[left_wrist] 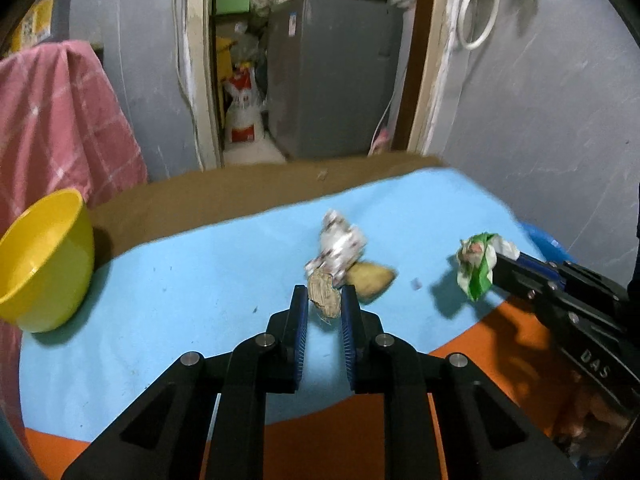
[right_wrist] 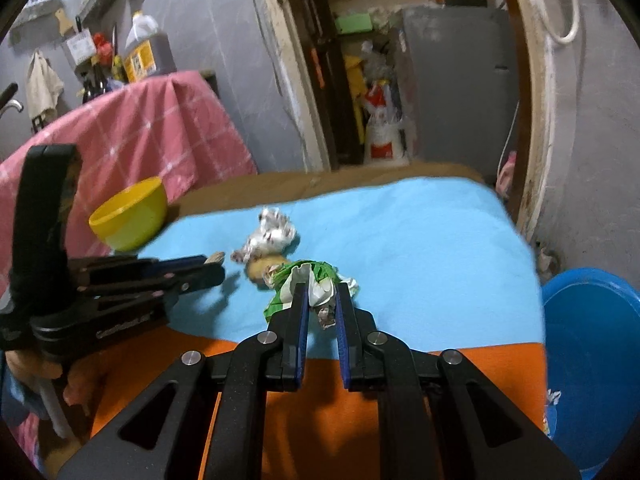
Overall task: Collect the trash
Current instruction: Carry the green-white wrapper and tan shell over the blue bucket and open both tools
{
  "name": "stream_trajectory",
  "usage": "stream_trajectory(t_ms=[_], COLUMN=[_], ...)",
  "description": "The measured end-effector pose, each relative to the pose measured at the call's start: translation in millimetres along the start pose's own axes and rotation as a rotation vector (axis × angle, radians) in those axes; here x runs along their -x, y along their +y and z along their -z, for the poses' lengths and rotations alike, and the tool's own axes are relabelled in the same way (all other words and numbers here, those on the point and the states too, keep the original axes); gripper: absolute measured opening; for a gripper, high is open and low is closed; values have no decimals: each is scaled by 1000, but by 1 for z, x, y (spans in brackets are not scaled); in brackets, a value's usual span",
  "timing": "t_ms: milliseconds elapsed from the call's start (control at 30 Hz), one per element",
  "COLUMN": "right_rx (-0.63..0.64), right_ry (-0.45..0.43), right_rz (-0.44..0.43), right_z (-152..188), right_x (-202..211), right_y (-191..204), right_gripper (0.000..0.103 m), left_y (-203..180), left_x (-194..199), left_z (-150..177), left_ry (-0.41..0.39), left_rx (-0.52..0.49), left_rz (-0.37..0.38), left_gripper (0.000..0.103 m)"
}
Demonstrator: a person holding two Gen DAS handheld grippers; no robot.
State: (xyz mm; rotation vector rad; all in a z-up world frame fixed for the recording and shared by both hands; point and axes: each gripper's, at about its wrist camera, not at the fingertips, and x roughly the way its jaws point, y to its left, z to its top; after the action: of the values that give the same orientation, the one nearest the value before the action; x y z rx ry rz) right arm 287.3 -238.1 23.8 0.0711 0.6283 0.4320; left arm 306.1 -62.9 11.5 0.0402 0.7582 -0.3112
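My left gripper (left_wrist: 324,298) is shut on a tan fibrous wad (left_wrist: 325,295) and holds it just above the blue cloth (left_wrist: 180,280); it also shows in the right wrist view (right_wrist: 214,259). My right gripper (right_wrist: 322,294) is shut on a crumpled green and white wrapper (right_wrist: 306,284), which also shows in the left wrist view (left_wrist: 478,262). A crumpled silver and white wrapper (left_wrist: 340,246) and a yellowish brown lump (left_wrist: 370,278) lie on the cloth behind the wad.
A yellow bowl (left_wrist: 44,260) stands at the table's left. A blue bin (right_wrist: 588,360) stands beside the table's right edge. An orange cloth (right_wrist: 400,364) covers the near table edge. A pink checked cloth (right_wrist: 132,132) hangs at the left.
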Motion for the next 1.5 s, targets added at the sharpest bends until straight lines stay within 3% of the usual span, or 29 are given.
stream_trajectory(t_ms=[433, 633, 833, 1200, 1267, 1400, 1500], right_rx=[-62, -77, -152, -391, -416, -461, -499], right_ry=[-420, -527, -524, -432, -404, -360, -348], right_rz=[164, 256, 338, 384, 395, 413, 416], right_z=[-10, -6, 3, 19, 22, 27, 32], right_x=[93, 124, 138, 142, 140, 137, 138], right_y=[-39, -57, -88, -145, -152, -162, -169], right_gripper=[11, 11, 12, 13, 16, 35, 44], left_y=[-78, -115, -153, -206, -210, -215, -217], left_x=[47, 52, 41, -15, -27, -48, -60], left_z=[-33, -46, -49, -47, -47, -44, -42], left_ry=[-256, -304, -284, -92, -52, 17, 68], left_rx=[-53, -93, -135, -147, -128, -99, -87], left_rz=[105, 181, 246, 314, 330, 341, 348], left_gripper=[14, 14, 14, 14, 14, 14, 14])
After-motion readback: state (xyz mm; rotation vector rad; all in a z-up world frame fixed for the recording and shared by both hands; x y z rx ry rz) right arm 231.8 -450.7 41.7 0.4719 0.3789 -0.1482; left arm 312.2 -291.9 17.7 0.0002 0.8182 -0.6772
